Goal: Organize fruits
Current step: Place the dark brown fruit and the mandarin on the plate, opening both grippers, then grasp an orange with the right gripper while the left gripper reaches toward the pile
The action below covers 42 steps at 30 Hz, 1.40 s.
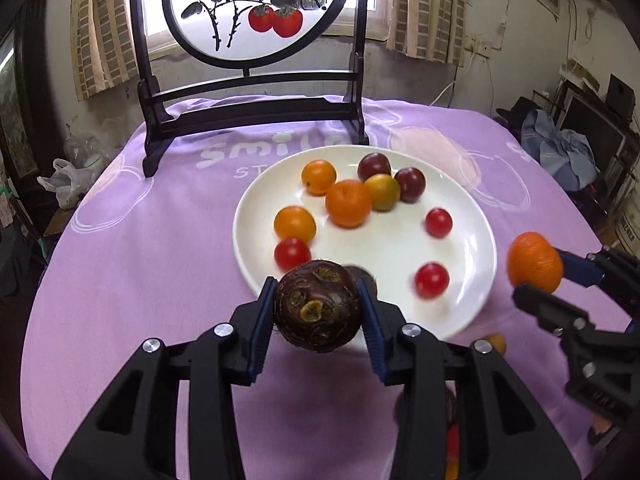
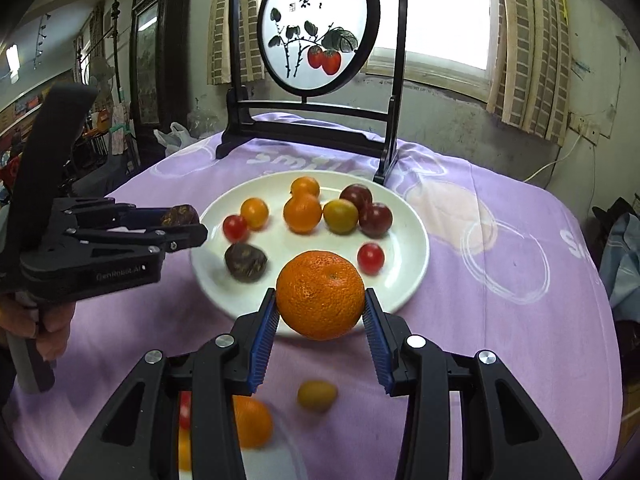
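Upright passion fruit (image 1: 318, 306) held above plate (image 1: 472, 236).

Bright window (image 2: 444, 36) backlight, slight blur, fisheye-warped edges.

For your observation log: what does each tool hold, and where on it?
Left tool: wrinkled dark purple-brown round fruit, pinched at its two sides. Right tool: dimpled orange mandarin, likewise by its sides.

"smile" on purple tablecloth (image 1: 160, 240); "GenRobot.AI" on left gripper (image 2: 188, 226)
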Motion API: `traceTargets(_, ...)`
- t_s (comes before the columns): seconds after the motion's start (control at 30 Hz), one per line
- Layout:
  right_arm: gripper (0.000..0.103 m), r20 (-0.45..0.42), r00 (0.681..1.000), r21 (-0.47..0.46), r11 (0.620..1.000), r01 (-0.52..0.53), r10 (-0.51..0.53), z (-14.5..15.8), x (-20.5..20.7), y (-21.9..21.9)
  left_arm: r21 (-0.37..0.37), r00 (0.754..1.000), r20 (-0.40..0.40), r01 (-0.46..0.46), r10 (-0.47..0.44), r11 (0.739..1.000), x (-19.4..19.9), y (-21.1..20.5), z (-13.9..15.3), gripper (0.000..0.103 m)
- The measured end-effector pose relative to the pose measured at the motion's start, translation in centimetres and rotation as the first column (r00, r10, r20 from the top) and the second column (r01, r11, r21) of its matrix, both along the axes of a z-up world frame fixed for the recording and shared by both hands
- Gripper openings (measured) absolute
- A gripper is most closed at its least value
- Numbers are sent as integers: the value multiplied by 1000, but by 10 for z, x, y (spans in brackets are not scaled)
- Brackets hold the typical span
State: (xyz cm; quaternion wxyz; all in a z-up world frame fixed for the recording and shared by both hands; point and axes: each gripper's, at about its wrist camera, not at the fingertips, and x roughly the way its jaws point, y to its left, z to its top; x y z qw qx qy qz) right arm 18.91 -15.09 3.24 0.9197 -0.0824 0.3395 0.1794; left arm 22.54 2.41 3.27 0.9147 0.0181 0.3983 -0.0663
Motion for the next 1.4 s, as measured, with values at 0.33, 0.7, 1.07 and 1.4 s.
traceTargets(0.33,45,-85,995,17,999,47,-46,-28,51,16,-76,996,-48,-77,73,994,39,-9,-17,64)
traceTargets(0.7,50,-69,997,61,997,37,-33,-18,-1,-16,-111,997,-21,-74,72,991,-11,-2,-3,77)
traceTargets(1.07,50,-140,983,35,993,-113,117,-32,-90,-18,-93,997,-66,-56,50,994,-74,2,-25,81)
traceTargets(1.4,50,-208,958,-18,979,-205,196,-60,-109,31,-120,994,-84,-84,74,989,-95,22,-32,83)
